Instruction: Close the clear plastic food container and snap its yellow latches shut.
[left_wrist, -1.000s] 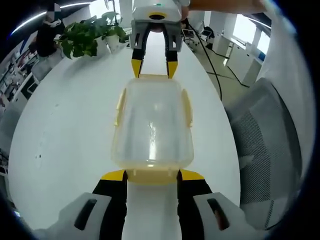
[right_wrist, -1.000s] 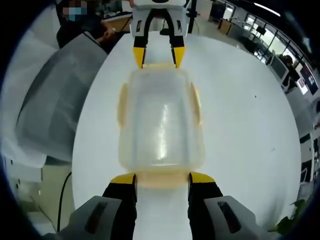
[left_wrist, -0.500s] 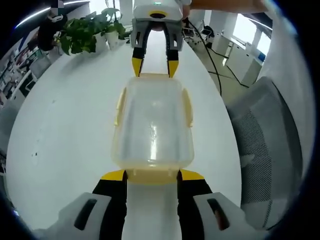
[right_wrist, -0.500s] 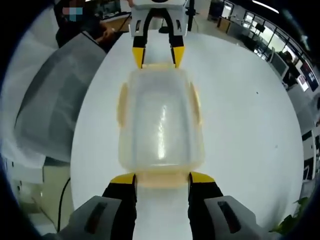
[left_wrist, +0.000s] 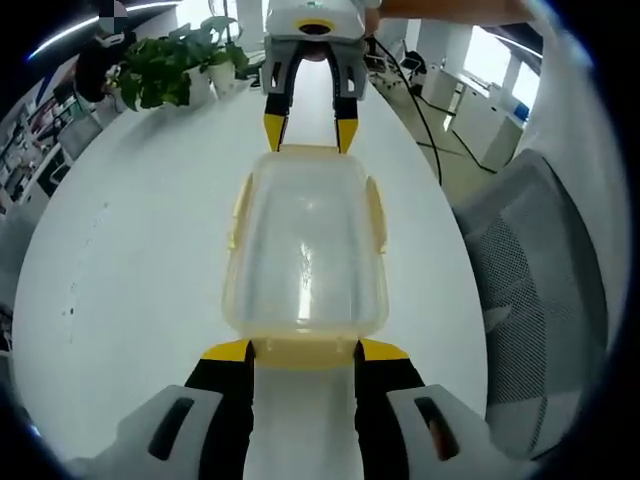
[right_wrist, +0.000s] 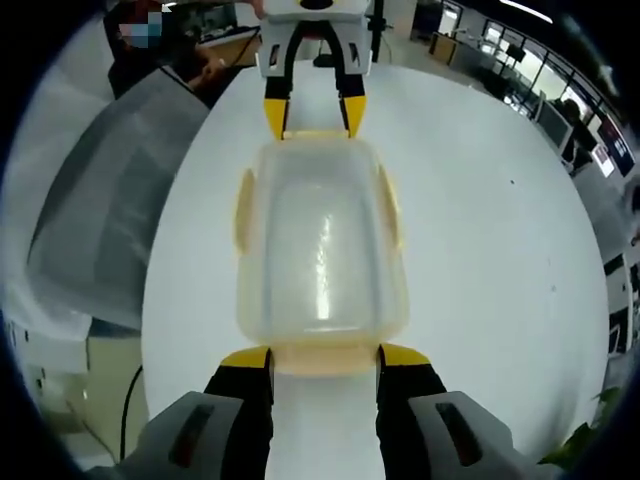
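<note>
The clear plastic container (left_wrist: 305, 240) lies on the white table (left_wrist: 130, 250) with its lid on. Yellow side latches (left_wrist: 238, 212) line both long sides. My left gripper (left_wrist: 305, 352) is open at the near short end, its yellow-tipped jaws flanking the yellow end latch (left_wrist: 305, 349). At the far end the right gripper (left_wrist: 307, 135) is open, its tips at the container's edge. In the right gripper view the same container (right_wrist: 320, 250) sits between my right gripper (right_wrist: 325, 358), open around the near end latch (right_wrist: 325, 358), and the left gripper (right_wrist: 312, 118) opposite.
Potted plants (left_wrist: 165, 75) stand at the table's far left edge. A grey mesh chair (left_wrist: 530, 260) sits beside the table, seen again as the chair (right_wrist: 100, 200). A black cable (left_wrist: 425, 110) runs off the table. A person (right_wrist: 150, 50) sits beyond the chair.
Almost nothing. Both views have shifted slightly, and the grippers stay open at the container's two short ends.
</note>
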